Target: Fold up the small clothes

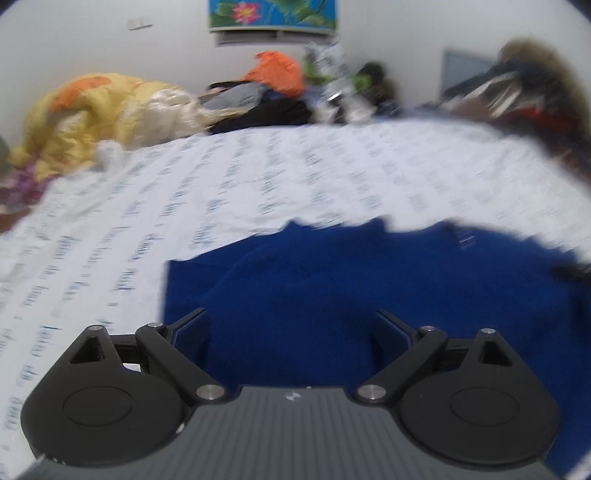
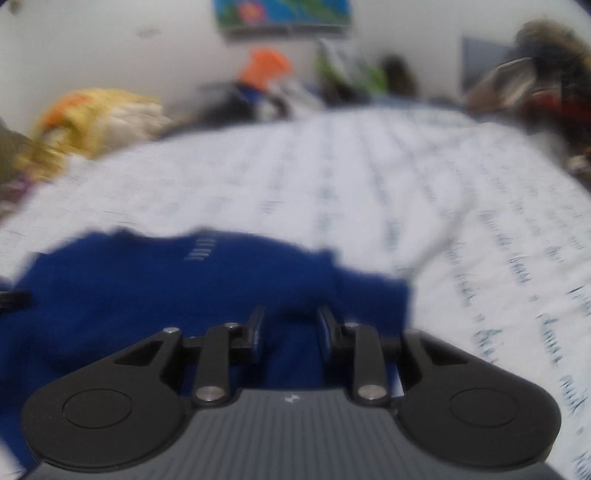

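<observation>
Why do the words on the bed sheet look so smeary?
Right wrist view: motion blur smears the printed sheet and the blue garment. Left wrist view: milder blur on the sheet; the hand-held gripper looks sharp. Fisheye bends both views.

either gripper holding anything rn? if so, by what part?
Left gripper: nothing held, jaws wide open over the blue garment. Right gripper: narrower gap with blue fabric in it, but blur hides whether the pads pinch it.

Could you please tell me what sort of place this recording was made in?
Most likely a bedroom at home: a bed sheet printed with script covers the work surface, loose clothes and a yellow quilt are heaped along the wall, and a flower picture hangs above.
</observation>
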A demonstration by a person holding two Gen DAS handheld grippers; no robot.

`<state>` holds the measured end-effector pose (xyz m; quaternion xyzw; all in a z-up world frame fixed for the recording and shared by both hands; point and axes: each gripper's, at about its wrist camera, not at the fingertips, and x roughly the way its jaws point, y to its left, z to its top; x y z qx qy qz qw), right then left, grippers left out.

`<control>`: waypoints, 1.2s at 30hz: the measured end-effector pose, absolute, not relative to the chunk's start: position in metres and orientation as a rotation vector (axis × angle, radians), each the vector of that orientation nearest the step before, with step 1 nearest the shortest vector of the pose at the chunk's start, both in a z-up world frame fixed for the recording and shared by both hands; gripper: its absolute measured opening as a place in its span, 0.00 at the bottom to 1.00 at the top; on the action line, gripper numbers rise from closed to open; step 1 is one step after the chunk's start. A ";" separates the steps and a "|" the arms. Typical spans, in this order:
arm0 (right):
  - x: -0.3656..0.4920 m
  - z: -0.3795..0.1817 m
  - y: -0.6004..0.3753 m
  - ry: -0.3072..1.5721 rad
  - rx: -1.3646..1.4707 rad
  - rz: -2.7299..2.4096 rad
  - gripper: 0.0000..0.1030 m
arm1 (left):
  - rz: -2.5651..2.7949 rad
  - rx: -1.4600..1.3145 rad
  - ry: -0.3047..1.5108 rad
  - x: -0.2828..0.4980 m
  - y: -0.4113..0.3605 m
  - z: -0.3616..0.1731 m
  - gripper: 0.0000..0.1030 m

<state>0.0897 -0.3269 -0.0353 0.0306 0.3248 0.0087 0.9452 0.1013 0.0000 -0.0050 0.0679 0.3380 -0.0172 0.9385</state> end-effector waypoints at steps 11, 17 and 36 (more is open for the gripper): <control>0.087 -0.029 -0.329 0.649 0.172 0.173 0.54 | -0.023 0.139 0.704 0.111 0.004 -0.007 0.91; 0.078 -0.031 -0.301 0.645 0.009 0.002 0.68 | -0.002 0.111 0.721 0.102 0.018 -0.014 0.92; 0.035 -0.059 -0.270 0.594 0.016 -0.003 0.99 | 0.042 0.015 0.656 0.074 0.022 -0.027 1.00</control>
